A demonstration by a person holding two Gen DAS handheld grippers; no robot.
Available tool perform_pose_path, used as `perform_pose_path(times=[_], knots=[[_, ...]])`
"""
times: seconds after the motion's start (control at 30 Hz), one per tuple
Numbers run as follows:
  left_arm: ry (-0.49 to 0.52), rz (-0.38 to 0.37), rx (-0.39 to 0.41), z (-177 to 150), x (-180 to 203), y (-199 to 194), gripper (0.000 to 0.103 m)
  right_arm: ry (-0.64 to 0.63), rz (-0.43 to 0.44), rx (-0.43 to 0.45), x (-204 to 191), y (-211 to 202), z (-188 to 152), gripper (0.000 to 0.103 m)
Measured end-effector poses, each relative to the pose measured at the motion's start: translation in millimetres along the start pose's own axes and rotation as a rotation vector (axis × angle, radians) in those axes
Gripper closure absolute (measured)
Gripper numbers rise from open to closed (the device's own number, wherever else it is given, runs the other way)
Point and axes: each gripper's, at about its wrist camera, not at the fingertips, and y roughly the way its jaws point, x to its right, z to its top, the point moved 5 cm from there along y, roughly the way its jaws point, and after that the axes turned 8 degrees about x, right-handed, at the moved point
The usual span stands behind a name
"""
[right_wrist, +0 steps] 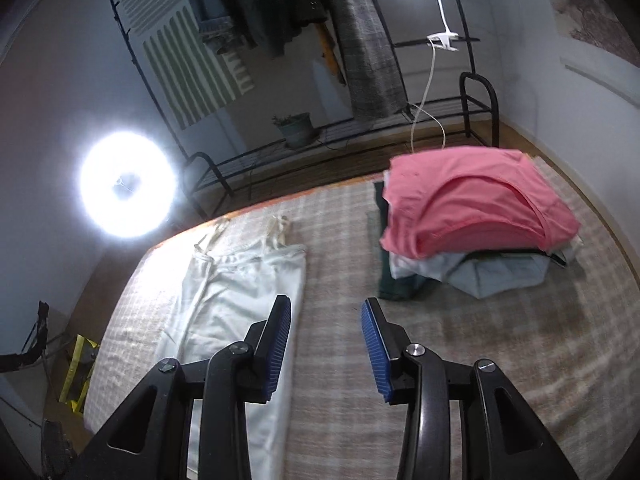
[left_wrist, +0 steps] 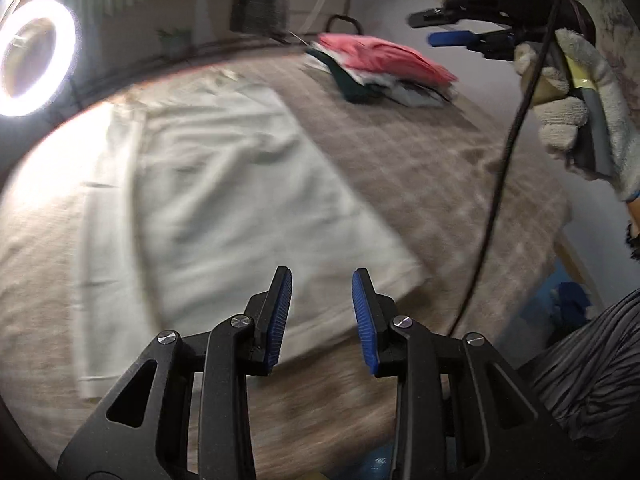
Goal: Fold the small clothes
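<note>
A white strappy garment (left_wrist: 240, 184) lies flat lengthwise on the plaid blanket (left_wrist: 400, 168). My left gripper (left_wrist: 322, 276) hovers over its near right corner, open, with nothing between the blue pads. In the right wrist view the same white garment (right_wrist: 240, 300) stretches away at the left, straps at the far end. My right gripper (right_wrist: 327, 304) hangs open and empty above the blanket (right_wrist: 440, 360) beside the garment's right edge. It also shows as the right gripper (left_wrist: 430, 28) at the top right, held by a gloved hand (left_wrist: 568, 108).
A stack of folded clothes (right_wrist: 472, 208) topped by a pink piece sits at the far right of the blanket, also seen as the stack (left_wrist: 380, 60). A ring light (right_wrist: 126, 184) glares at the left. A black rack (right_wrist: 476, 100) with hanging clothes stands behind. A black cable (left_wrist: 500, 184) dangles.
</note>
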Motion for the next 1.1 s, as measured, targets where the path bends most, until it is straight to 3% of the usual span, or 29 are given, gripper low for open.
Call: perform_pose_path(times=[0.17,0.33,0.47,0.53,0.6,0.67,0.97,1.1], knots=[[0.066,-0.010,-0.035,-3.4,35.0,28.9,0.073,0.044,0.025,-0.044,22.9,8.5,-12.1,0.064],[0.120,-0.026,-0.063,-8.6,61.2,44.3,0.063,0.070,0.057,-0.073,30.6,20.6,-18.1,0.064],[0.133,0.018,-0.062,-15.2,65.8,49.6,0.061,0.072,0.072,-0.096,29.2,34.6,-20.7,0.064],[0.130,0.055,-0.069,-17.4,62.3,53.4,0.068,0.065,0.074,-0.116,25.8,48.1,-22.5,0.064],[0.109,0.064,-0.063,-15.2,56.8,52.6,0.090,0.052,0.077,-0.141,20.0,64.9,-25.0,0.064],[0.083,0.069,-0.059,-13.3,50.1,51.4,0.096,0.055,0.095,-0.167,12.6,84.4,-26.7,0.064],[-0.109,0.010,0.014,-4.7,30.3,27.4,0.099,0.036,0.103,-0.234,-16.7,178.1,-20.1,0.065],[-0.185,0.006,0.042,-2.5,18.3,24.1,0.100,0.059,0.109,-0.212,-19.3,213.9,-16.8,0.065]])
